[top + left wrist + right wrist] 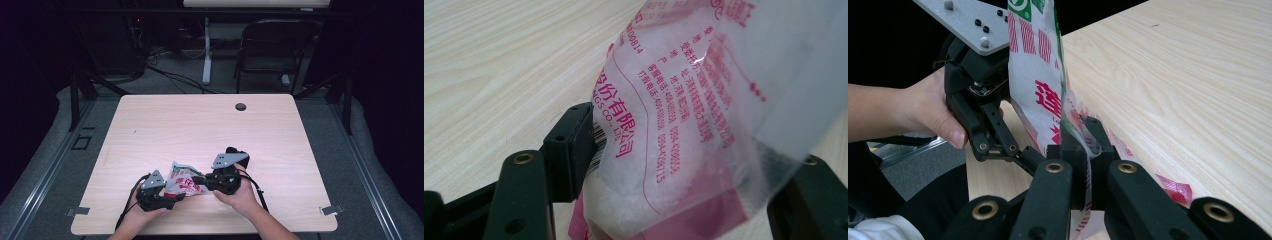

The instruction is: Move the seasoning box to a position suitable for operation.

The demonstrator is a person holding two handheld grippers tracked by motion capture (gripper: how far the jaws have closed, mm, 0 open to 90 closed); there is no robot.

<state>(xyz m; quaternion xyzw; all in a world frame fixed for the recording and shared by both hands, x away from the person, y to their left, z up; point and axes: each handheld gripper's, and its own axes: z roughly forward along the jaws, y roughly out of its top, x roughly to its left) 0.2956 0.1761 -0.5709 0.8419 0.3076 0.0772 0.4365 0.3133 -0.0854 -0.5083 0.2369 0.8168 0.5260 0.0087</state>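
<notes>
Left gripper (175, 196) nearest, jaws wide on both sides of the bag (186, 181), pads not pressing. Right gripper (197, 180) just beyond, clamped tight on the bag's edge. Bag between the two, low over the table (200, 125), long axis toward upper left.
</notes>
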